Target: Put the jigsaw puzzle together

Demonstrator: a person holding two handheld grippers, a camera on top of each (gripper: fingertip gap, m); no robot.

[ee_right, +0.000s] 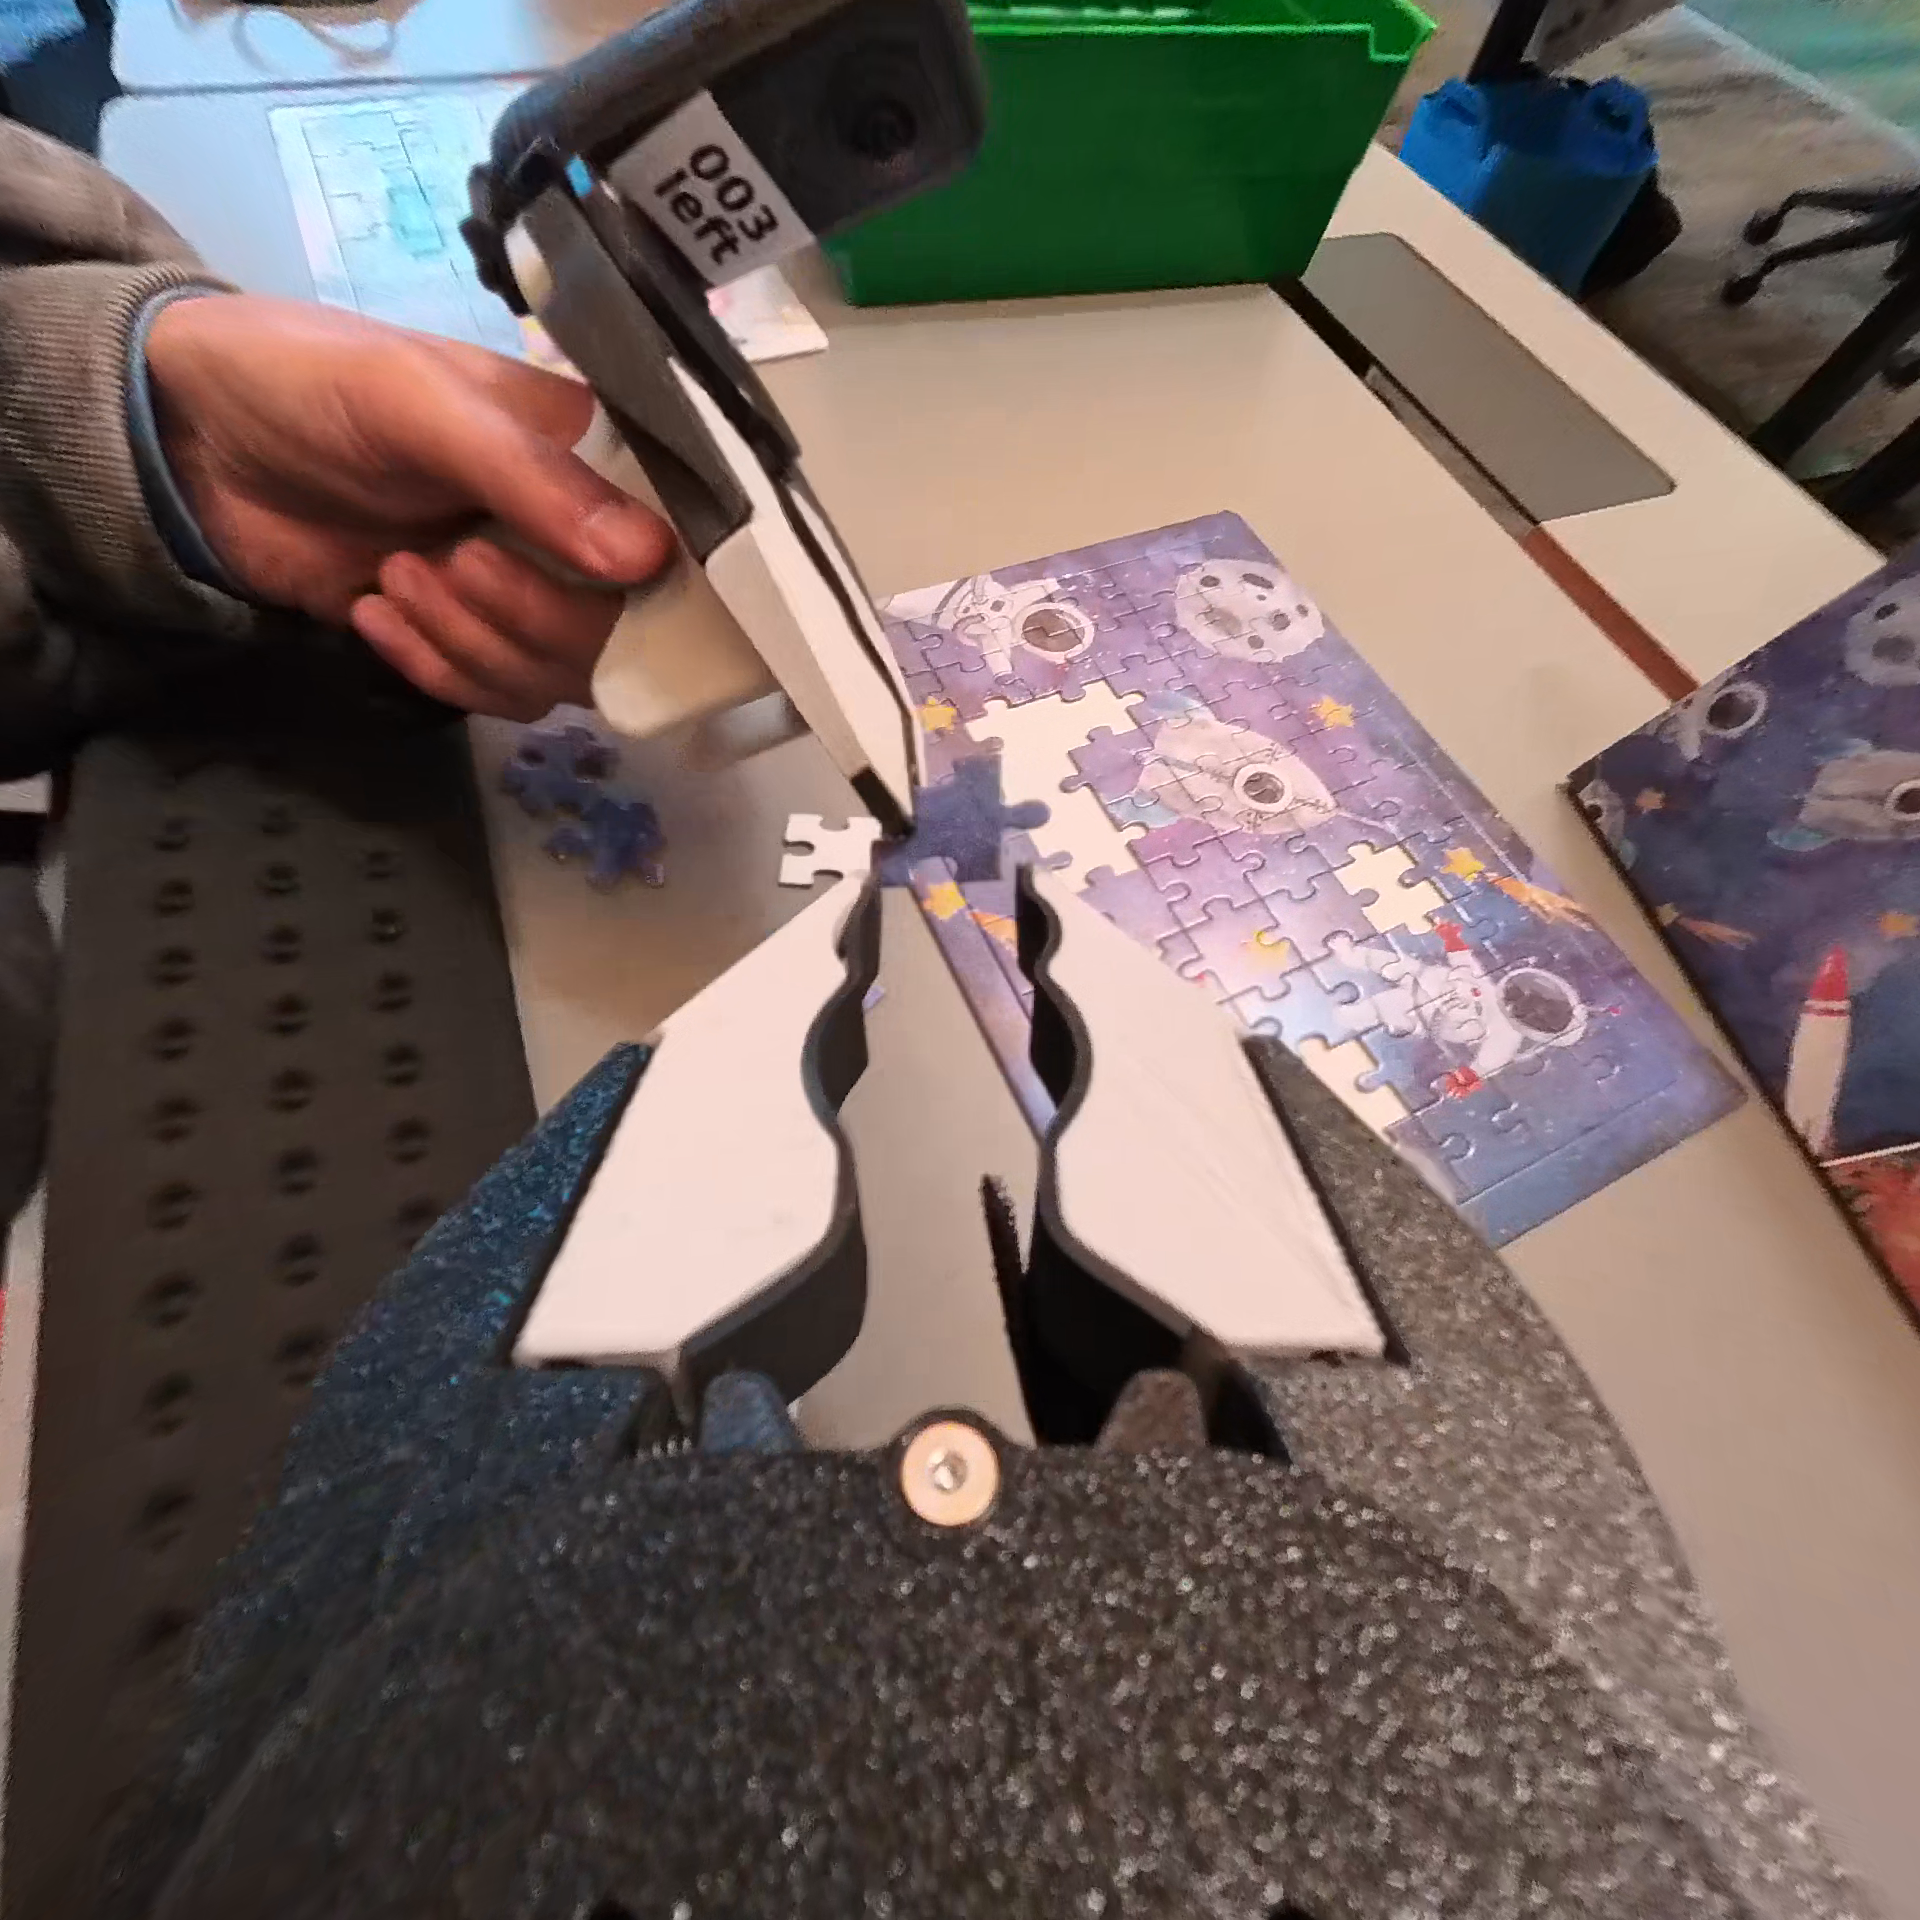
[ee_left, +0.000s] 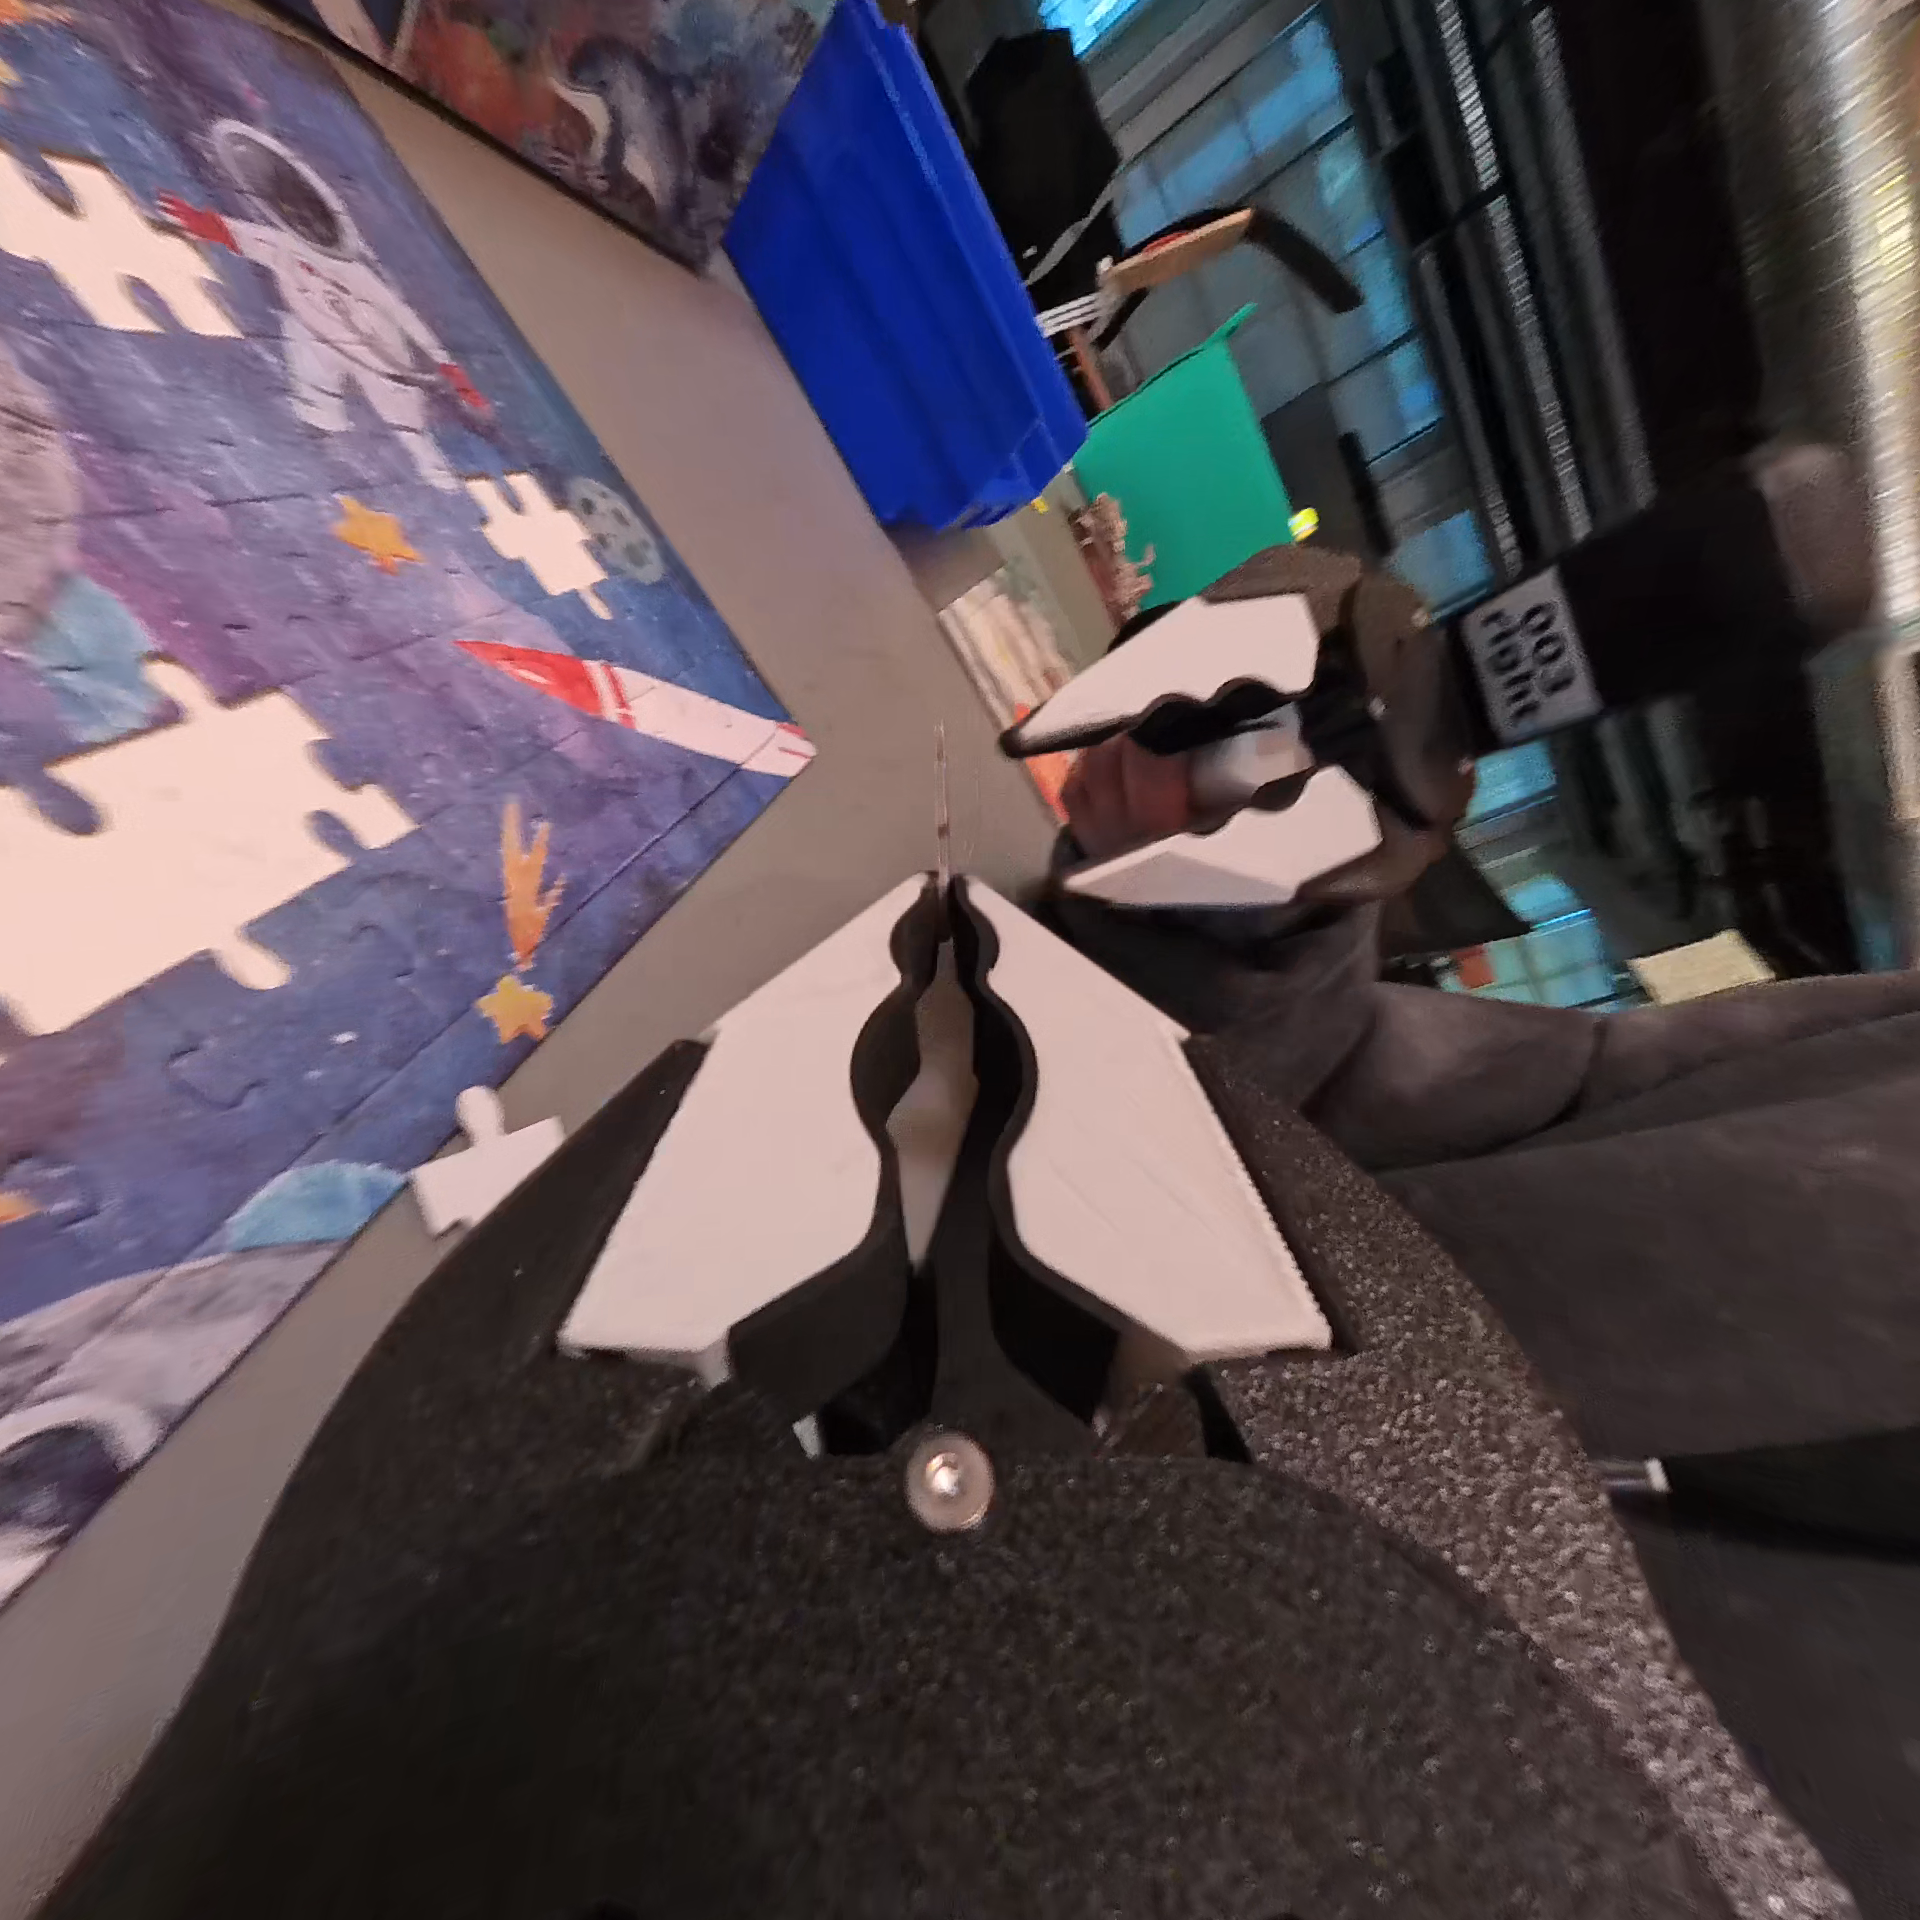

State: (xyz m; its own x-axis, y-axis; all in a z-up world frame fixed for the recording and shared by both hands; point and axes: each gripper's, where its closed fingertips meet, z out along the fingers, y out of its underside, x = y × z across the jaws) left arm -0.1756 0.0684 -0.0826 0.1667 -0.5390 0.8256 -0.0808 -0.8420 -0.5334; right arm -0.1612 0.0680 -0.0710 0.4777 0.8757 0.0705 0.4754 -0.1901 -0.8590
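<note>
The space-themed jigsaw point(ee_right: 1299, 831) lies flat on the table with several white gaps; it also shows in the left wrist view point(ee_left: 312, 623). My left gripper point(ee_left: 943, 894) is shut on a blue-purple puzzle piece point(ee_right: 961, 816), which is seen edge-on as a thin sliver point(ee_left: 940, 821). In the right wrist view the left gripper point(ee_right: 894, 821) holds that piece above the puzzle's near left corner. My right gripper point(ee_right: 940, 904) is open and empty, its tips just short of the held piece. It shows open in the left wrist view point(ee_left: 1039, 810) too.
A white face-down piece point(ee_right: 826, 847) lies by the puzzle's edge, and some loose blue pieces point(ee_right: 587, 800) lie farther left. The picture box lid point(ee_right: 1787, 883) lies to the right. A green bin point(ee_right: 1122, 156) stands at the back, and a blue bin point(ee_left: 904, 312) is beside it. The grippers are tip to tip, or close to it. The space-themed jigsaw point(ee_right: 1299, 831) is about equally far from each gripper, around 15 cm.
</note>
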